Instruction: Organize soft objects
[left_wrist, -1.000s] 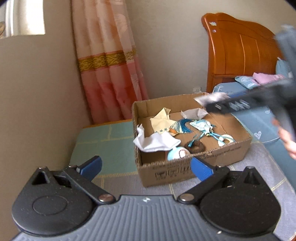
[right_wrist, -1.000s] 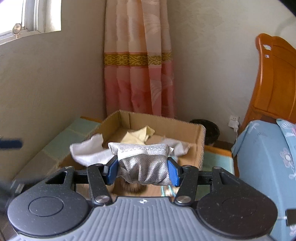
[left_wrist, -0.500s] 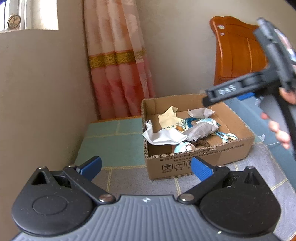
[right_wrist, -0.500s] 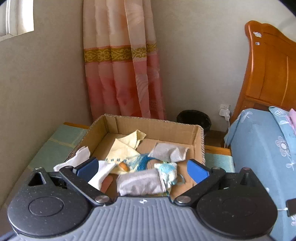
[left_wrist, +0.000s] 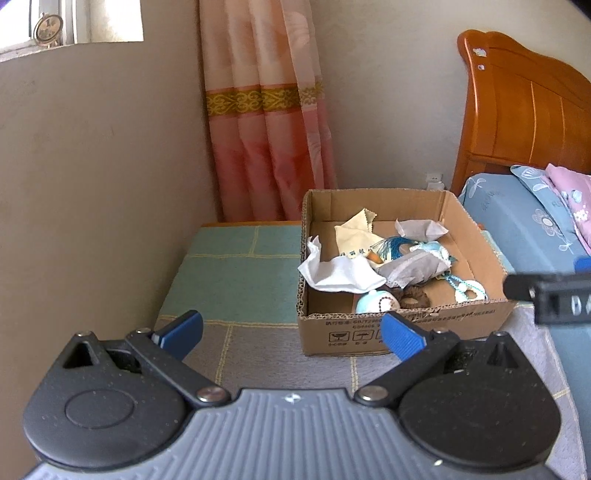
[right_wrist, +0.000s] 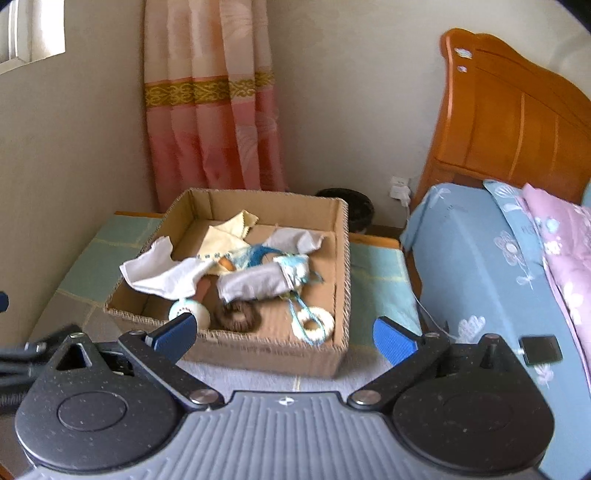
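Observation:
A cardboard box (left_wrist: 369, 334) (right_wrist: 258, 347) stands on a cloth-covered table and holds several soft things. Inside it, a grey pouch (left_wrist: 413, 267) (right_wrist: 255, 282) lies across the middle, with a white cloth (left_wrist: 340, 273) (right_wrist: 162, 275) draped over the left wall. A yellow cloth (right_wrist: 225, 236), a brown hair ring (right_wrist: 236, 315) and a white ring on a blue cord (right_wrist: 314, 321) also lie there. My right gripper (right_wrist: 284, 332) is open and empty, just in front of the box. My left gripper (left_wrist: 291, 330) is open and empty too, short of the box's left front corner.
A wall runs along the left and a pink curtain (left_wrist: 266, 122) hangs behind the table. A bed with blue bedding (right_wrist: 491, 266) and a wooden headboard (right_wrist: 509, 125) stands at the right. A dark bin (right_wrist: 351, 210) sits on the floor behind the box.
My right gripper opened and let go of the grey pouch, which now lies in the box. It then drew back and up from the box. The left gripper stayed open, turning slightly.

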